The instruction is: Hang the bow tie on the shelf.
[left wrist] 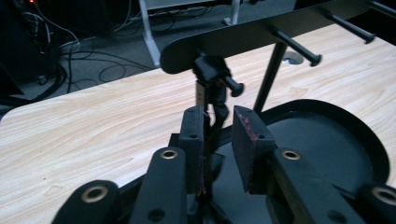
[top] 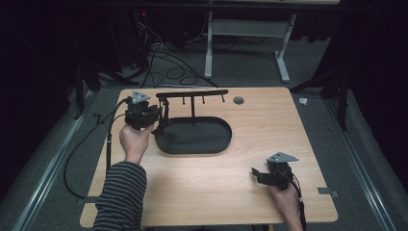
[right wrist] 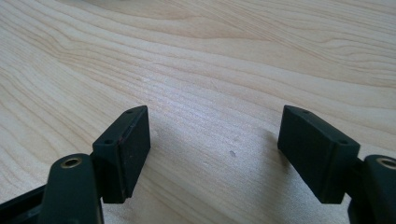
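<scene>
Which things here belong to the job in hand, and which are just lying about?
In the job: black oval metal tray with pegged rail; black strap hanging on its end peg; left gripper, open around it.
Lying about: right gripper, open over bare wood; floor cables; white table frame.

Left gripper jaws partly parted (forearm extended), right gripper jaws wide apart.

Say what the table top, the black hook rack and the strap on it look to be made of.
Table top: pale wood or wood-look laminate, grain lines, satin sheen. Hook rack: likely metal painted matte black, thin rigid bar and pegs. Strap: dark, limp, perhaps leather or rubber; too dim to tell.
</scene>
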A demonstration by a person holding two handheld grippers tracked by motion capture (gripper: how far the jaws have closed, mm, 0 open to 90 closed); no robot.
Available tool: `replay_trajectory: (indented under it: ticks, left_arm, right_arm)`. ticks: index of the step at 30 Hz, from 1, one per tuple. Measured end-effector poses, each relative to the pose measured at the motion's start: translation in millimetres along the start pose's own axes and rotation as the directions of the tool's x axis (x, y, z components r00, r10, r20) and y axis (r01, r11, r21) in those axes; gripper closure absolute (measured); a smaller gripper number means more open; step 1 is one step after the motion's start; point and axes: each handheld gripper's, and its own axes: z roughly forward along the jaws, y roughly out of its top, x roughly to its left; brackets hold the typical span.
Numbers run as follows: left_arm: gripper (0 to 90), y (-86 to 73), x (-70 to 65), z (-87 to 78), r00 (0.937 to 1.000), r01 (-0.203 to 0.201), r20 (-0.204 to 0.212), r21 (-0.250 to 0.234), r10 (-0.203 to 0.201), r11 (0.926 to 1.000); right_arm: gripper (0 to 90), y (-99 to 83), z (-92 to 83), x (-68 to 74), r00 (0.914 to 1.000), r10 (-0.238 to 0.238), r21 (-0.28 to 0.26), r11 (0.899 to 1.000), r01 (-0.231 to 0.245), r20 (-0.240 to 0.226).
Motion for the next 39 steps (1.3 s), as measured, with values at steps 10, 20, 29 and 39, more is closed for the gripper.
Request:
replay_trajectory:
  ticks: [10,20,29,39]
  left_arm:
    - [68.6,-11.3,-1.0,-8.1,0.9997,0.015,0.017,-0.014,-0.015,0.9998]
    - [66.7,-19.1,-2.7,-14.1,0.9988,0.033,0.037,-0.023,-0.032,0.9992]
    - [64.4,-22.6,-6.1,-18.8,0.9988,0.024,0.044,-0.021,-0.023,0.9995]
    - [58.1,-29.3,-9.9,-24.8,0.9999,0.001,0.017,-0.021,-0.001,0.9998]
  right_arm:
    - [26.6,0.0,0.0,0.0,1.0,0.0,0.0,1.0,0.0,0.0]
    - [26.6,0.1,0.0,0.2,1.0,0.0,0.0,1.0,0.0,0.0]
    - [26.6,0.0,0.1,0.2,1.0,0.001,-0.001,1.0,-0.001,0.001]
    - [26.6,0.0,0.1,0.3,1.0,0.0,-0.001,1.0,0.0,0.001]
